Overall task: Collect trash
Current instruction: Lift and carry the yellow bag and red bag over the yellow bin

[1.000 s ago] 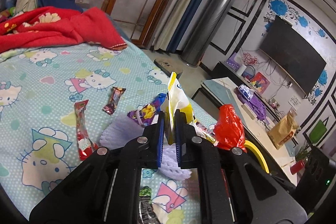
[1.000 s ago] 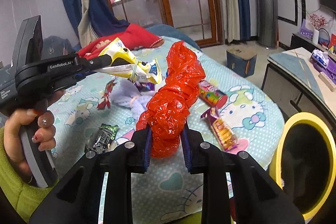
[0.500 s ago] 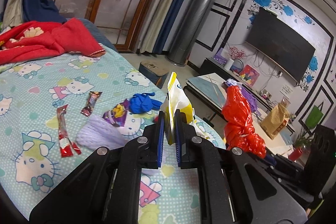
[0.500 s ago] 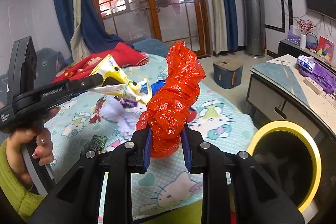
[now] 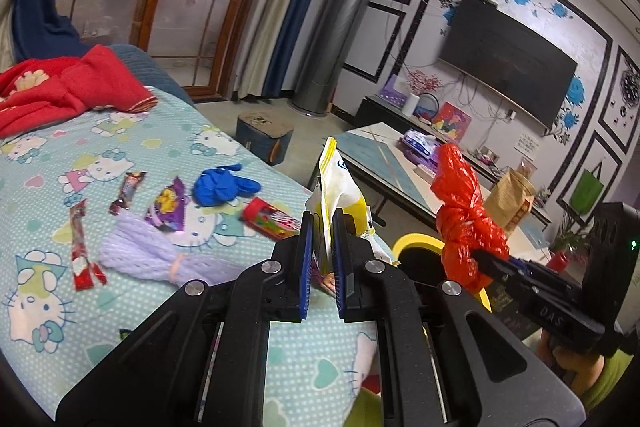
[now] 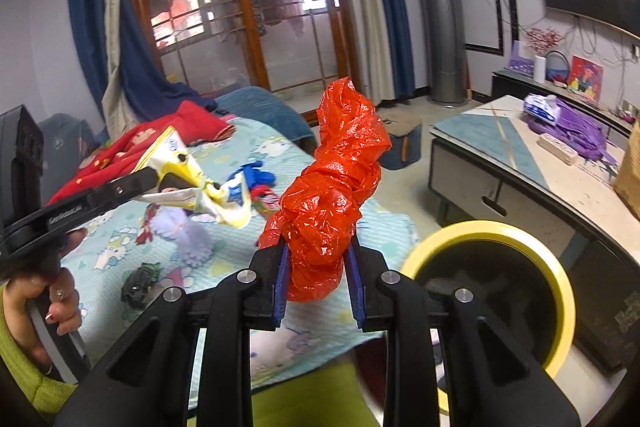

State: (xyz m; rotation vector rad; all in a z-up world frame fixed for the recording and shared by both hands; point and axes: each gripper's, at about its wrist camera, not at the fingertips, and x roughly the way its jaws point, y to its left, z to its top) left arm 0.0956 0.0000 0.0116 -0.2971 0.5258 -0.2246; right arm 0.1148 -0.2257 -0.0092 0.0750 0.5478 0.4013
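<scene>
Left gripper (image 5: 322,227): we see it pinching a yellow and white snack bag (image 5: 336,187), which stands upright between its blue pads.
Right gripper (image 6: 318,259): we see it clamped on a crumpled red plastic bag (image 6: 332,187) that rises above its fingers.
Bin: a round black bin with a yellow rim (image 6: 556,267) sits beside the bed, low and to the right of the red bag.
Bed: a pale blue cartoon-cat sheet (image 5: 52,187) carries more litter.
Litter on bed: we count 1 blue glove (image 5: 222,183), 1 red tube (image 5: 270,219), 1 purple wrapper (image 5: 168,207), 2 red wrappers, 1 lilac foam net (image 5: 140,255).
Person: a hand (image 6: 60,303) in a green sleeve grips the left handle.
</scene>
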